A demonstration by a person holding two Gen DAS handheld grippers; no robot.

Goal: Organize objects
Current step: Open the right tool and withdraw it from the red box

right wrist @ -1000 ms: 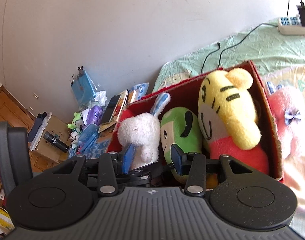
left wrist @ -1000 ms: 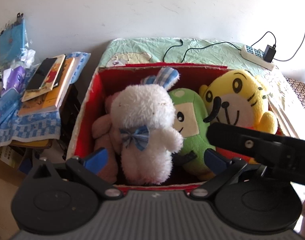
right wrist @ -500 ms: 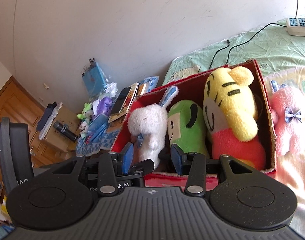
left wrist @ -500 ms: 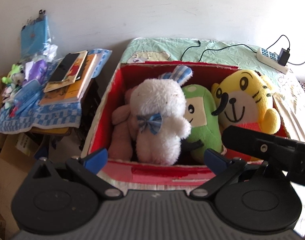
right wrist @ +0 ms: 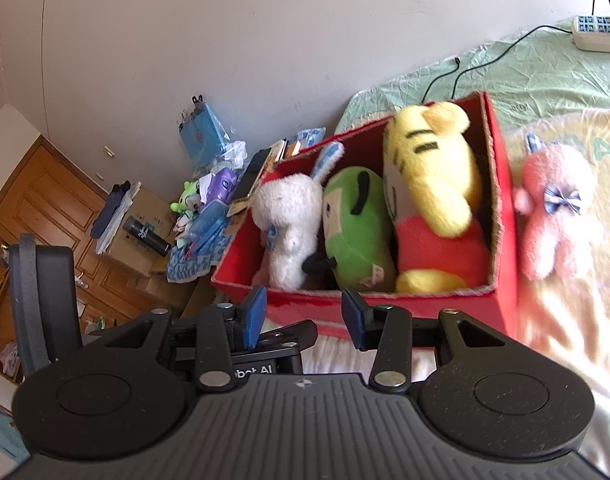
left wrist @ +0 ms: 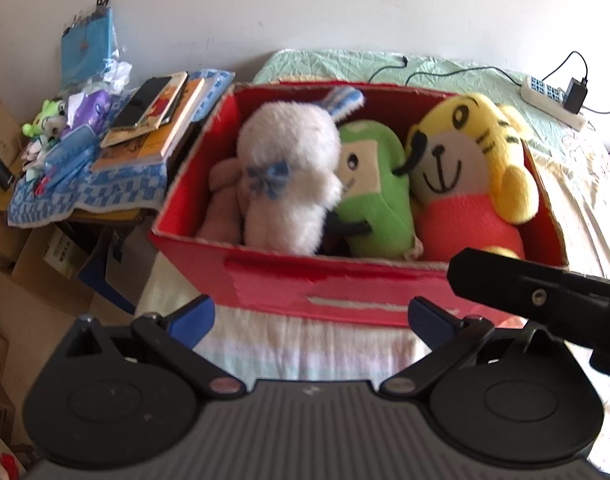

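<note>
1. Both grippers are empty: my left gripper (left wrist: 311,314) is spread wide, my right gripper (right wrist: 303,318) partly parted, both short of the red box (right wrist: 385,312).
2. Beyond the rim, three plush toys fill the box.
3. Outside its right wall lies the pink bunny (right wrist: 555,208); I'd approach from above, pinch its midsection, then lower it gently.

Both tools have backed away from the red box (left wrist: 345,292): left tool (left wrist: 311,318), spread wide, no longer frames the white rabbit (left wrist: 289,176) but hangs over the bed (left wrist: 305,348). Right tool (right wrist: 303,318), empty, now short of the box front; pink rabbit (right wrist: 553,212) fully in view beside the box.
</note>
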